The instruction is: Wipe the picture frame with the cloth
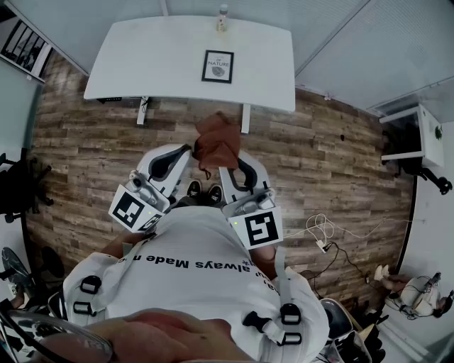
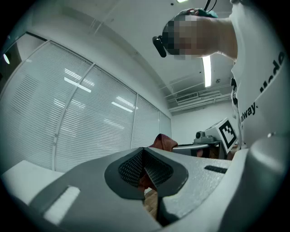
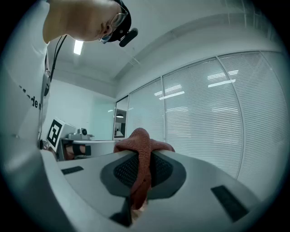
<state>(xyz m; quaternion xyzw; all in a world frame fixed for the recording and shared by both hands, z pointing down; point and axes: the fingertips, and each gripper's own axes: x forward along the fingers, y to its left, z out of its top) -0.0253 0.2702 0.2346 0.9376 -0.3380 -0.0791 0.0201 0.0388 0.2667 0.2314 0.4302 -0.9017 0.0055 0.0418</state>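
Note:
A rust-red cloth (image 1: 216, 140) hangs bunched between my two grippers, above the wooden floor and short of the table. My left gripper (image 1: 190, 150) pinches its left edge; in the left gripper view the jaws are together, with cloth (image 2: 164, 141) showing past them. My right gripper (image 1: 237, 163) is shut on the other side, where the cloth (image 3: 141, 152) is draped over and squeezed between the pads (image 3: 158, 170). The black picture frame (image 1: 218, 66) lies flat on the white table (image 1: 142, 64), well ahead of both grippers.
A small bottle (image 1: 223, 18) stands at the table's far edge behind the frame. Cables (image 1: 323, 232) trail over the floor at the right, near a white cabinet (image 1: 424, 135). Window blinds (image 3: 226, 118) line the room's wall.

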